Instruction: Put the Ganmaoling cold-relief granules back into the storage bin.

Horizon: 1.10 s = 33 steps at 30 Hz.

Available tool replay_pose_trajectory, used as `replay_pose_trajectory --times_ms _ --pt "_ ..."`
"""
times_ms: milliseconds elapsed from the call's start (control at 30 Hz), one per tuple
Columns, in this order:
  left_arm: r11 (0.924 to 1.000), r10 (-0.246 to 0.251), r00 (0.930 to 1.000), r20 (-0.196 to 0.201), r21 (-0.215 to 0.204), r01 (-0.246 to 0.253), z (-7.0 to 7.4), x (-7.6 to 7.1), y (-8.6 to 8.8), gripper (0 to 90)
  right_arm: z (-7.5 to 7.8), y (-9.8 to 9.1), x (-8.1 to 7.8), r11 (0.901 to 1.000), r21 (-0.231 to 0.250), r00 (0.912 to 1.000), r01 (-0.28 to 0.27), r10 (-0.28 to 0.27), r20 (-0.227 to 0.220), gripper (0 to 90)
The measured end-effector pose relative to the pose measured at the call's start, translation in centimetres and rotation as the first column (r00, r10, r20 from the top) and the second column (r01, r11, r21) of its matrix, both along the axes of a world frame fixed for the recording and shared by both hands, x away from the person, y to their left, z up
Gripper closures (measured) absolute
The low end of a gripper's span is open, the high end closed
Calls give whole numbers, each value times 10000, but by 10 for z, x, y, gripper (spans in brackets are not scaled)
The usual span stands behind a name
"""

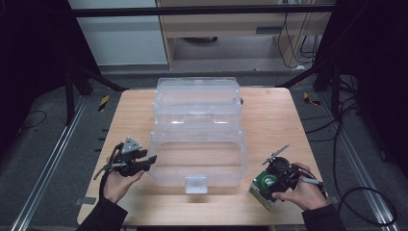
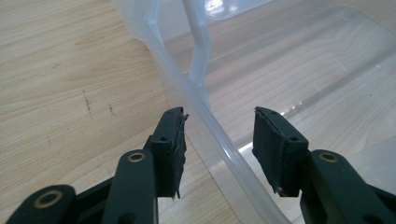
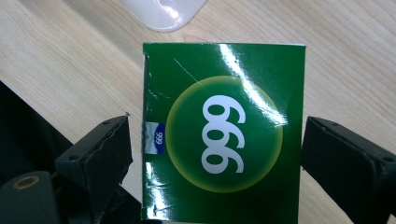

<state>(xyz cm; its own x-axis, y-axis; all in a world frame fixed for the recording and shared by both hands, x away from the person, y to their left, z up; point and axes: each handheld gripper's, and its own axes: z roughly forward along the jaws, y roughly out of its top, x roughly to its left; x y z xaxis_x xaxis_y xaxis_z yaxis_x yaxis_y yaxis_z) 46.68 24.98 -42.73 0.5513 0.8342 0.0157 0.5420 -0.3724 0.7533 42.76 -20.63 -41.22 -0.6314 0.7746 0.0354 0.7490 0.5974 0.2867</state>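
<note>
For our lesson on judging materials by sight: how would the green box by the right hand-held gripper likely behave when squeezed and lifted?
The green box looks like thin card with a creased edge, so it would probably dent under a hard squeeze. Its glossy faces may slip against the pads. It looks light for its size, and its flat sides make rolling unlikely. The right hand-held gripper straddles it with its jaws open.

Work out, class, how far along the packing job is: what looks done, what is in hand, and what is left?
Done: the clear plastic box stands open on the table, lid back. In hand: the left gripper straddles the box's rim with open jaws, while the right gripper brackets the green carton, jaws open either side, not yet clamped. Left, probably: gripping the carton and putting it into the box, which holds nothing yet.
</note>
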Motion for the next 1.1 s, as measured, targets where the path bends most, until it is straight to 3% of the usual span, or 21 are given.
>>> replay_pose_trajectory --times_ms 100,533,1033,1100 --pt "10000 5 10000 -19 13 -5 -1 0 0 531 -5 1 2 9999 -152 9996 -1 -4 -289 103" --pt "10000 -18 10000 -53 41 18 -2 1 -1 531 -11 4 9 9992 -399 9982 -28 3 -605 145" --pt "10000 -47 10000 -42 45 48 -2 0 -3 528 -10 6 10 9986 -474 9971 247 -281 -713 174" --pt "10000 -68 10000 -54 61 68 -2 0 -3 528 -9 5 10 9987 -484 9982 173 -200 -557 175"
